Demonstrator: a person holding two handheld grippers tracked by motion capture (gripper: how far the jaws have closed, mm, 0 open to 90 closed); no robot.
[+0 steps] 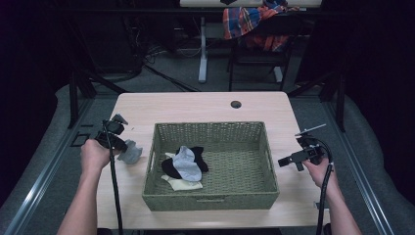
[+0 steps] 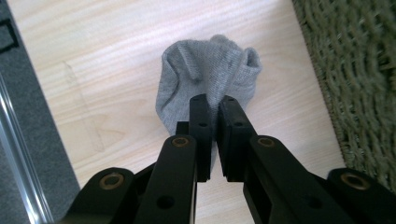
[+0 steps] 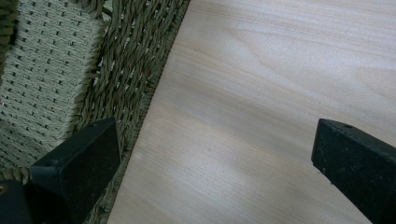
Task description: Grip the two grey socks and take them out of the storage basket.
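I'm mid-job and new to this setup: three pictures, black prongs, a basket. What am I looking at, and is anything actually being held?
A person stands at a wooden table with a hand-held two-jaw gripper in each hand. The high view looks down from above; each of the other two rides on a gripper and looks along its black jaws. The left gripper is shut on a grey sock, which lies on the table left of the woven basket. The right gripper hangs open beside the basket's right wall, holding nothing. Inside the basket lie a few more socks: grey, black and a pale one.
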